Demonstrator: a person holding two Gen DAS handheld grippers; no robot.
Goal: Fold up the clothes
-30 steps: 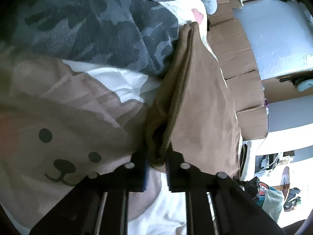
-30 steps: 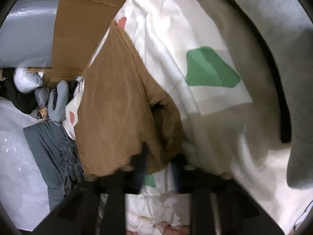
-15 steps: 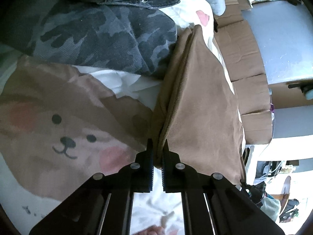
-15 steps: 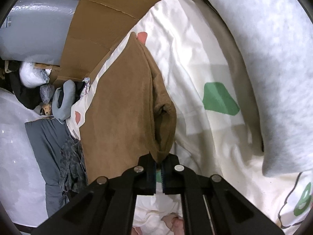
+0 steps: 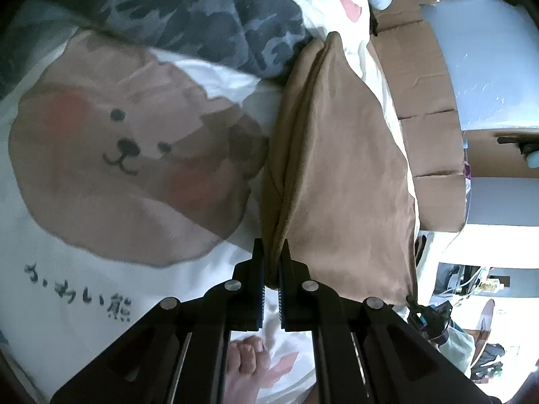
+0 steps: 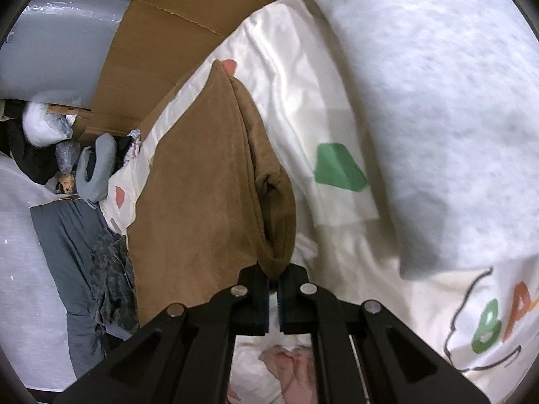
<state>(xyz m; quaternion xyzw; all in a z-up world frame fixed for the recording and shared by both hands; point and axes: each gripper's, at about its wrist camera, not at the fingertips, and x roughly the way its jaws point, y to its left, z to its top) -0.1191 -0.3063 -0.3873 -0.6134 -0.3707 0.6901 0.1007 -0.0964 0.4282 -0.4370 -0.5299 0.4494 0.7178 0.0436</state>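
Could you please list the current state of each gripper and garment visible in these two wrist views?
Left gripper: shut on the brown fleece garment.
Right gripper: shut on the brown fleece garment.
Brown fleece garment: doubled over, lifted, hanging taut between both grippers.
Dark camouflage-patterned garment: lying crumpled on the bedsheet.
Light grey fleece garment: lying spread on the bedsheet.
White bear-print bedsheet: spread out, lightly wrinkled.

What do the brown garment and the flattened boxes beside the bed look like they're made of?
Brown garment: a soft, matte knit, perhaps fleece or brushed cotton, judging by its faint nap and limp drape.
Flattened boxes: plain brown corrugated cardboard, dull finish, with creased fold lines.
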